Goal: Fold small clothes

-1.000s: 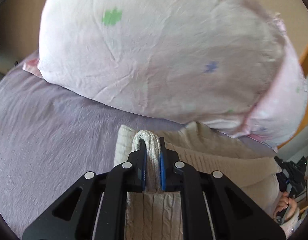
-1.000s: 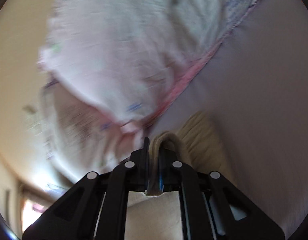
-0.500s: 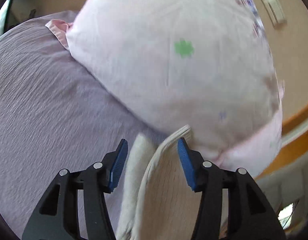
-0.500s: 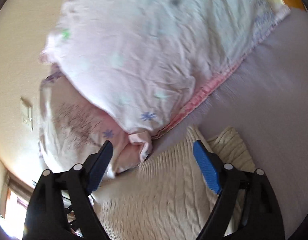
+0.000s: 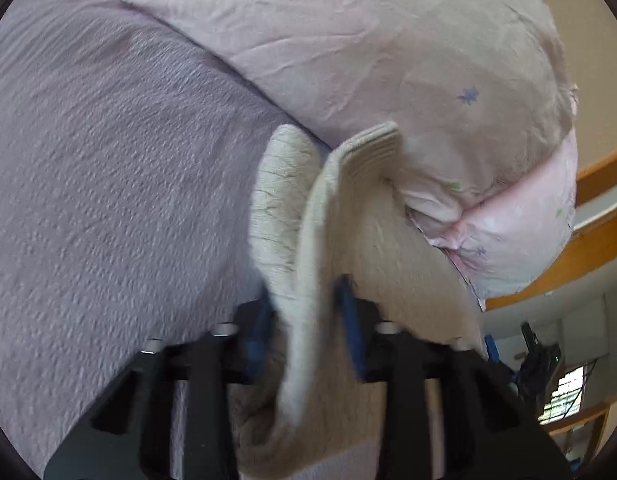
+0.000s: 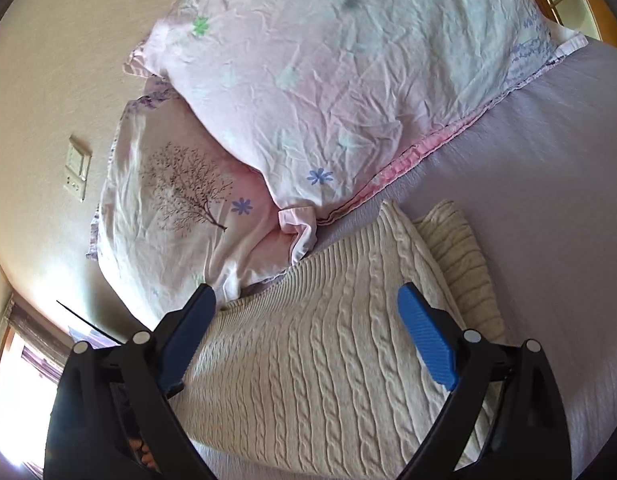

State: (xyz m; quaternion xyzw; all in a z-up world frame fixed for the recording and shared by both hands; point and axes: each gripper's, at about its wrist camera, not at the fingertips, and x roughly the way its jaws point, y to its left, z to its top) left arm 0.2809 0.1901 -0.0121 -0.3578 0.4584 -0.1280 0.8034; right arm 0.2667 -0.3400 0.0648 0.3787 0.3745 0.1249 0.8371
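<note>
A cream cable-knit sweater (image 6: 328, 360) lies folded on the purple bedsheet (image 6: 548, 200), its edge near the pillows. My right gripper (image 6: 304, 340) is open above it, blue pads apart, holding nothing. In the left wrist view the sweater's (image 5: 348, 280) ribbed edge stands up between the blue pads of my left gripper (image 5: 304, 324). The pads sit apart on either side of the cloth. The view is blurred there, so I cannot tell whether they touch it.
Two pink flowered pillows (image 6: 328, 80) lie against the beige wall (image 6: 48, 80) just beyond the sweater; one also shows in the left wrist view (image 5: 388, 60). A wooden bed frame (image 5: 588, 240) runs at the right. Bare purple bedsheet (image 5: 108, 160) stretches left.
Both grippers were shut on the sweater's fold a second ago and have since opened. The sweater now lies on the bed. The right gripper has drawn back; the left has closed in on the edge.
</note>
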